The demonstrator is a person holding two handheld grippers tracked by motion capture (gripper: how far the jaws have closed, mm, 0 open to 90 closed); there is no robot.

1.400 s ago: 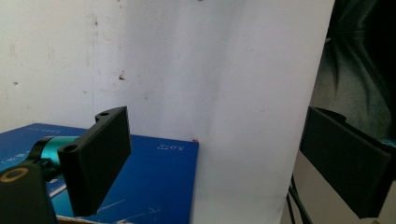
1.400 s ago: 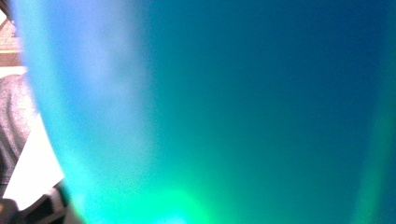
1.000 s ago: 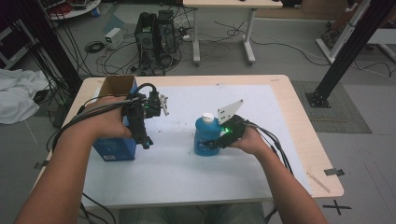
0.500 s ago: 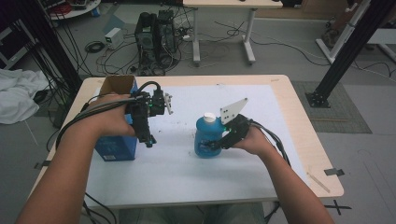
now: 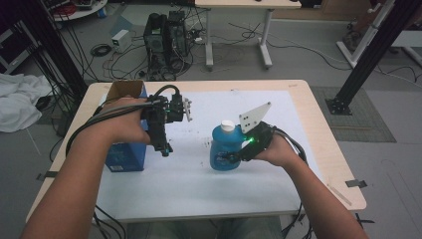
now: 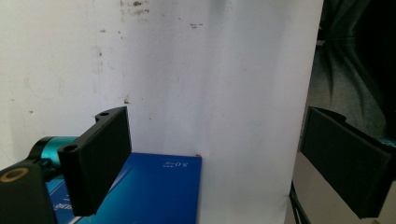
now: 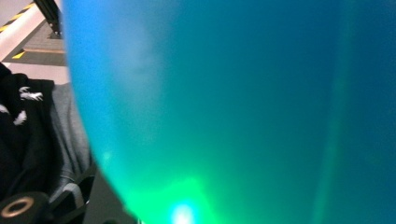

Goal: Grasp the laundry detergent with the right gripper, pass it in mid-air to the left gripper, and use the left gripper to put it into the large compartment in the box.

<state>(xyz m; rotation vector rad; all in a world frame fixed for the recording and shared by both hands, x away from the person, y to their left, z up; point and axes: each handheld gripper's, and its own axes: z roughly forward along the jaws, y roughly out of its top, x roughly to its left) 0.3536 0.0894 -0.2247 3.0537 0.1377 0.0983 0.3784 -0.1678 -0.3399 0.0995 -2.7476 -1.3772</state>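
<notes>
A translucent blue plastic bottle with a white screw cap [image 5: 225,146] stands near the middle of the white-topped table [image 5: 209,189], clamped from its right side by the right gripper [image 5: 234,157], whose jaws are closed about as far as they go on the bottle's body; in the right gripper view the blue plastic [image 7: 233,107] presses right up to the lens, lit green by the gripper's lamp. Whether the bottle's base is clear of the tabletop cannot be told from above. To its left, well apart, the left gripper [image 5: 164,147] hangs pointing down beside a dark blue cardboard box [image 5: 124,154], its jaws spread wide with nothing between them; the left gripper view looks past the two black pads to the white surface and the box's printed top [image 6: 159,186]. An open brown carton [image 5: 124,89] stands behind the box. The step in hand appears to be the pick-up of the bottle. The next move would call for a steady, upright carry, since liquid may shift inside, with the free gripper ready to take the cap or steady the body
</notes>
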